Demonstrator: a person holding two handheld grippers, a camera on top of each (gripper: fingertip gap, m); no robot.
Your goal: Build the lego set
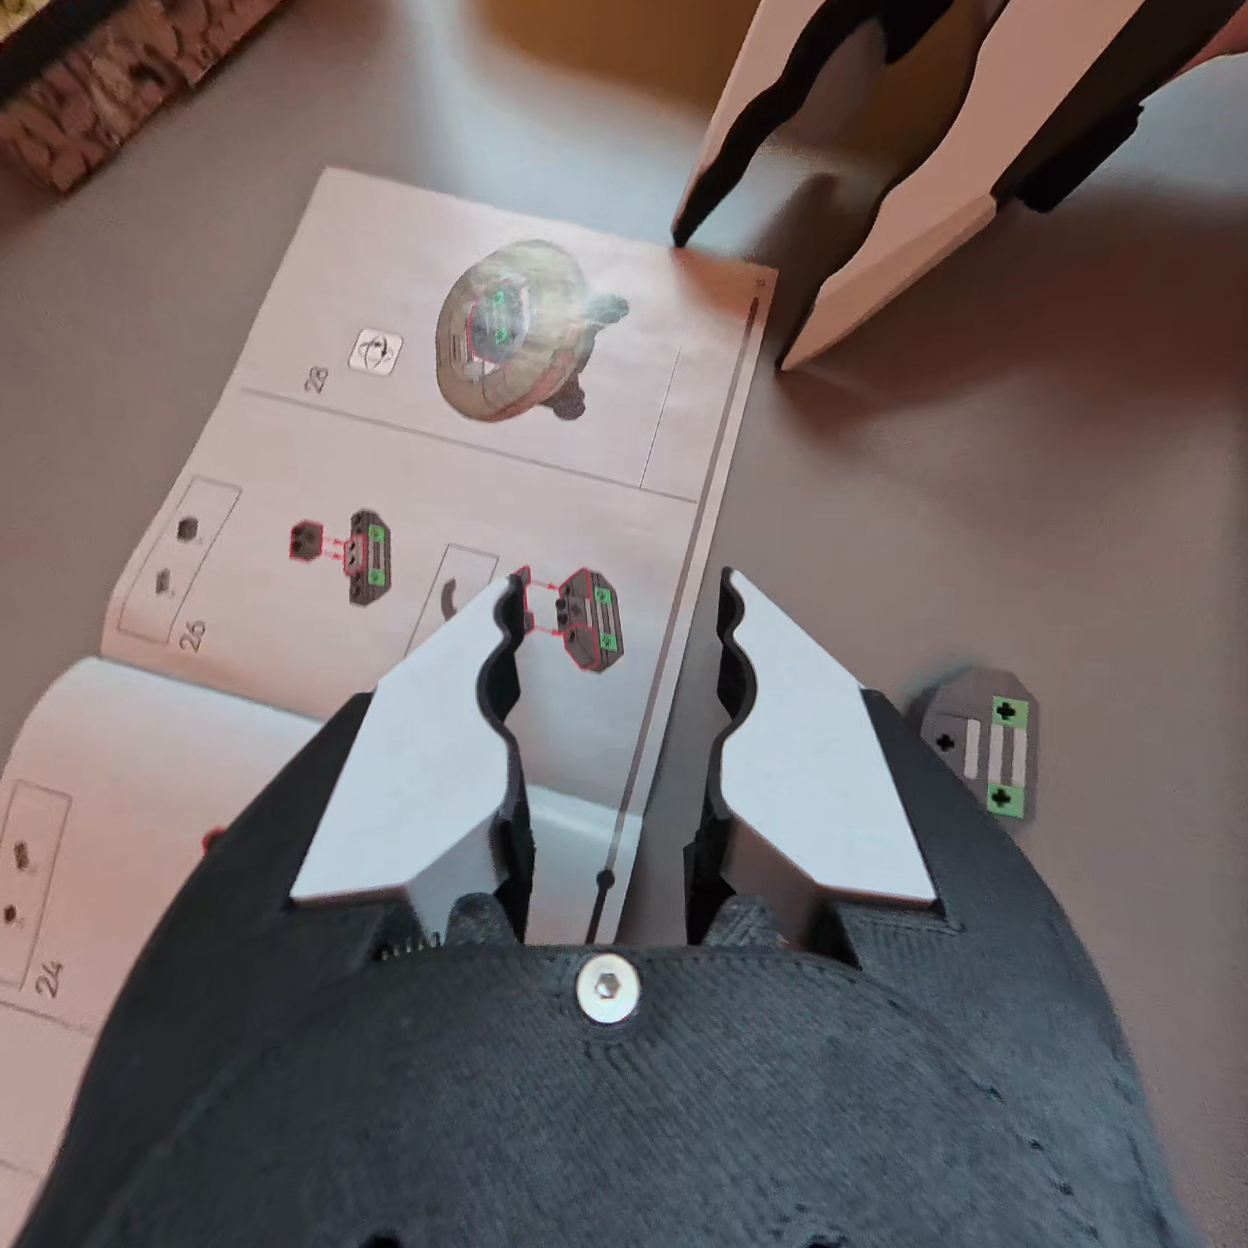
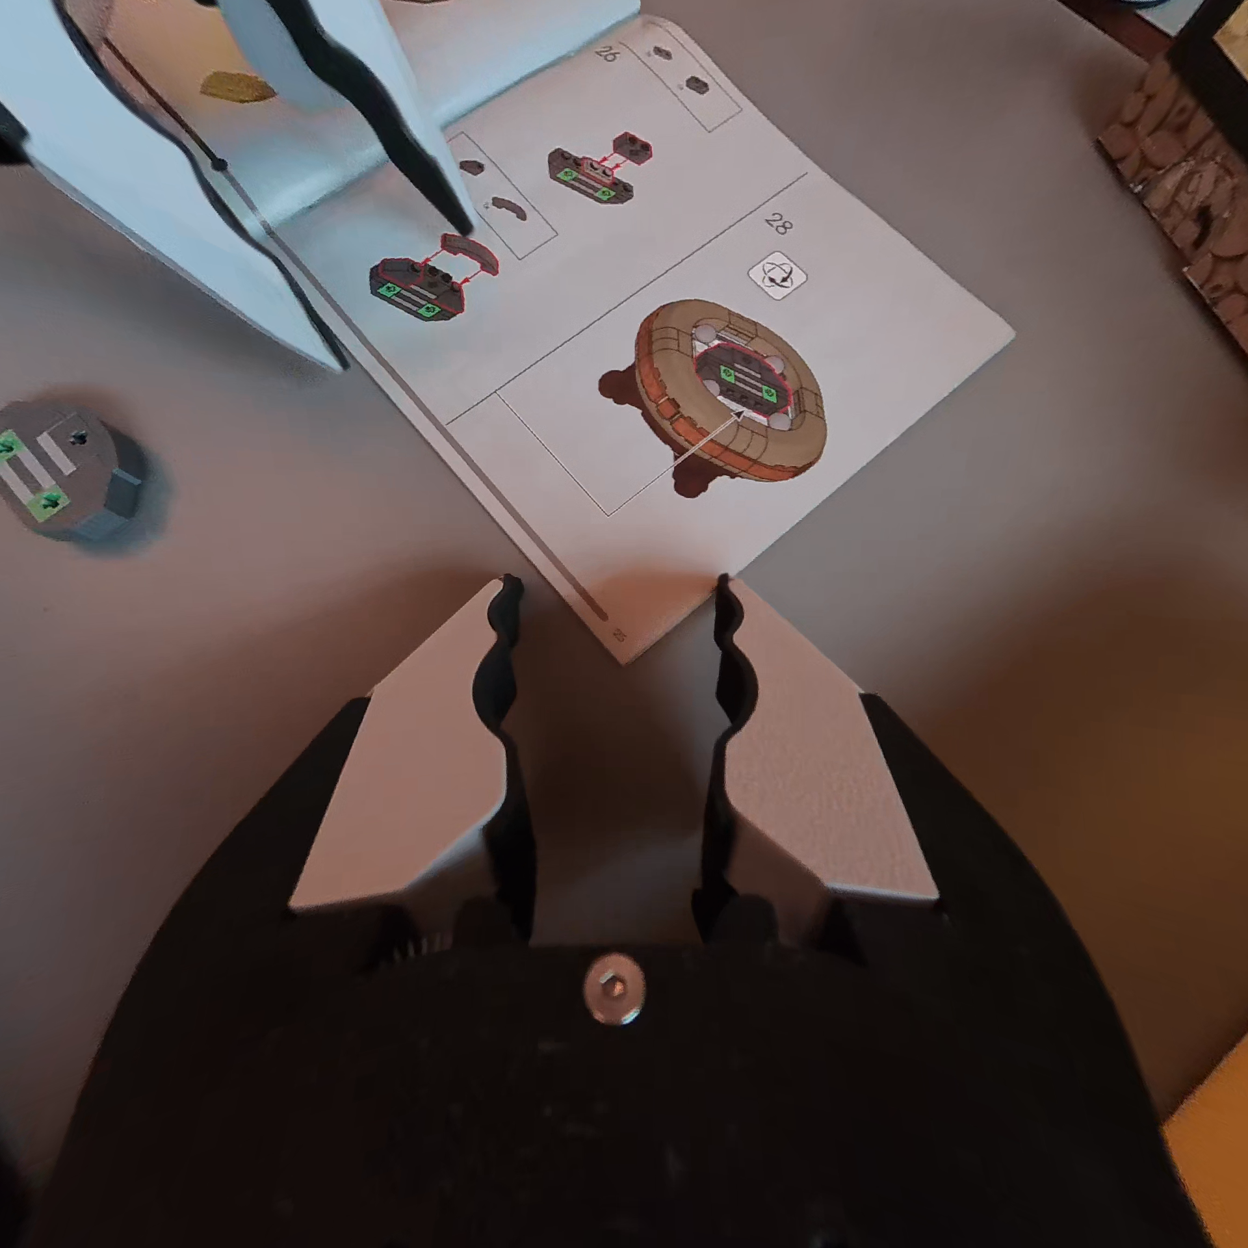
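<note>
Both views are soft with blur, and each pair of tongs hides much of what lies under it. The left tongs stand with their jaws apart and nothing between them; their black body covers the near part of the open instruction booklet, whose left page is cut off at the frame edge, with a speck of red just showing beside the tongs' left side, too little to identify. The right tongs are likewise spread with an empty gap, hovering over the near corner of that booklet. One booklet, two pairs of tongs and one assembled brick piece can be counted. The small dark grey brick piece, with two green squares and pale stripes on top, lies on the grey table just right of the left tongs, partly tucked behind their right finger; seen from the right tongs it sits well off to the left, cut by the frame edge and smeared. In the left wrist view the right tongs come in from the upper right, one tip touching or nearly touching the page's far corner, which cannot be told. A rough brown stone-patterned object sits far right of the right tongs, cropped, and a blurred yellowish scrap shows between the left tongs' fingers.
</note>
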